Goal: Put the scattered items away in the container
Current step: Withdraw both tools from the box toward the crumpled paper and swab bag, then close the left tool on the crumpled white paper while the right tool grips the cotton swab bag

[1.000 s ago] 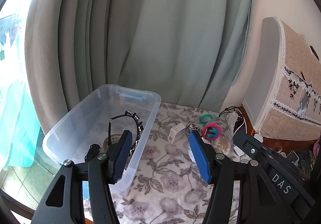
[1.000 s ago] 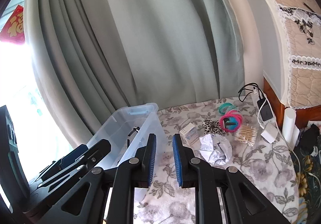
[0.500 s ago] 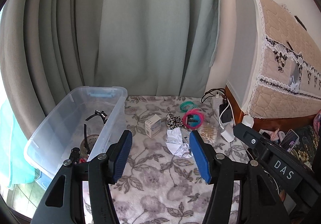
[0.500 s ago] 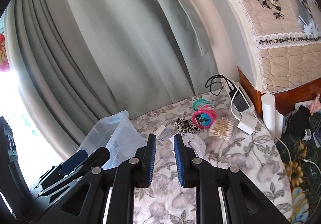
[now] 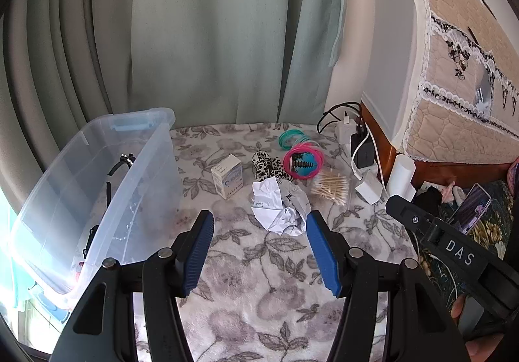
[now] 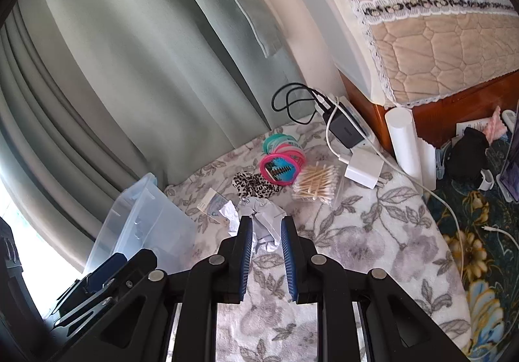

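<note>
Blue pads of the left gripper [image 5: 259, 229] stand wide apart with nothing between them, low over the floral cloth [image 5: 259, 281]. Just past its tips lies the paper ball [image 5: 279, 206], crumpled white with some writing on it. The right gripper [image 6: 263, 225] has its pads only a narrow gap apart, and in its own view the paper shows in that gap at the tips; whether the pads touch it I cannot tell.

Left of the paper stands the bin [image 5: 97, 193], clear plastic, its near wall beside the left pad. A black headband [image 5: 113, 167] and a few small dark things lie inside it.

Beyond the paper, a small white box [image 5: 227, 175] stands upright near the bin's corner. Right of it lies a leopard scrunchie [image 5: 267, 165], touching a pink ring bundle [image 5: 303, 161] that holds a blue comb. A bag of cotton swabs [image 5: 331, 188] lies just beside that bundle, on the near side. Teal bands [image 5: 290, 138] lie farther back.

At the far right, chargers [image 5: 361, 151] and their cables sit against a wooden cabinet [image 6: 454, 105] under a quilted cover. A grey-green curtain [image 5: 211, 37] hangs behind everything.
</note>
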Tool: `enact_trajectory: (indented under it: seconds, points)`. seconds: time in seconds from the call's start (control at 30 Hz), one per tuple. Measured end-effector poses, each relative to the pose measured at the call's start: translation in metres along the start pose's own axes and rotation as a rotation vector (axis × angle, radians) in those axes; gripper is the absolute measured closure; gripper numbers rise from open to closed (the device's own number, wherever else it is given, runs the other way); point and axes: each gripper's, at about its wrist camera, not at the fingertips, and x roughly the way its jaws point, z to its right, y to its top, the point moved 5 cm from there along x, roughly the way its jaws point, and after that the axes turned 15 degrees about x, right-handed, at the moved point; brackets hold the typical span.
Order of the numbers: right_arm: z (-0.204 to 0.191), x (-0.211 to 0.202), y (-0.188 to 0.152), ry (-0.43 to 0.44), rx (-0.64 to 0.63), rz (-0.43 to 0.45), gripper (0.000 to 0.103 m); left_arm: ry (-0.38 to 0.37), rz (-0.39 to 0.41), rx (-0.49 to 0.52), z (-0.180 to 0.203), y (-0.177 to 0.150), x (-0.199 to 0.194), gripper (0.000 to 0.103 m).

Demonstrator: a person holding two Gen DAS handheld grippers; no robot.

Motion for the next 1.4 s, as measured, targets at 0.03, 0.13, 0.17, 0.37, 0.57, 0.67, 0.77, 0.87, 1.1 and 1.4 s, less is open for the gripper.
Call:
enact_trajectory:
  seconds: [0.03, 0.13, 0.17, 0.37, 0.57, 0.67, 0.77, 0.87, 1.1, 1.4]
  points:
    - [0.003, 0.005, -0.001, -0.01, 0.003, -0.009, 0.081, -0.004, -0.009, -0.001, 0.0, -0.001, 0.005, 0.042]
    - [0.011, 0.018, -0.003, -0.041, 0.006, -0.027, 0.081, -0.021, -0.032, -0.008, 0.0, -0.006, 0.019, 0.042]
    - [0.013, 0.022, -0.004, -0.052, 0.007, -0.033, 0.081, -0.027, -0.04, -0.011, 0.0, -0.007, 0.023, 0.042]
    - [0.031, 0.048, -0.006, -0.108, 0.025, -0.069, 0.062, -0.06, -0.081, -0.021, 0.002, -0.012, 0.053, 0.042]
    - [0.045, 0.071, -0.004, -0.149, 0.029, -0.099, 0.058, -0.087, -0.113, -0.025, 0.004, -0.012, 0.084, 0.042]
    - [0.05, 0.081, 0.001, -0.169, 0.03, -0.106, 0.055, -0.101, -0.12, -0.026, 0.006, -0.009, 0.099, 0.042]
    - [0.055, 0.092, 0.006, -0.183, 0.039, -0.111, 0.051, -0.117, -0.128, -0.025, 0.009, -0.006, 0.114, 0.042]
    - [0.06, 0.104, 0.012, -0.195, 0.043, -0.116, 0.051, -0.131, -0.139, -0.026, 0.012, -0.004, 0.129, 0.042]
    - [0.065, 0.134, 0.021, -0.212, 0.04, -0.12, 0.036, -0.16, -0.158, -0.025, 0.015, -0.002, 0.158, 0.042]
    - [0.066, 0.165, 0.03, -0.227, 0.024, -0.133, 0.024, -0.21, -0.154, -0.075, 0.009, -0.004, 0.182, 0.031]
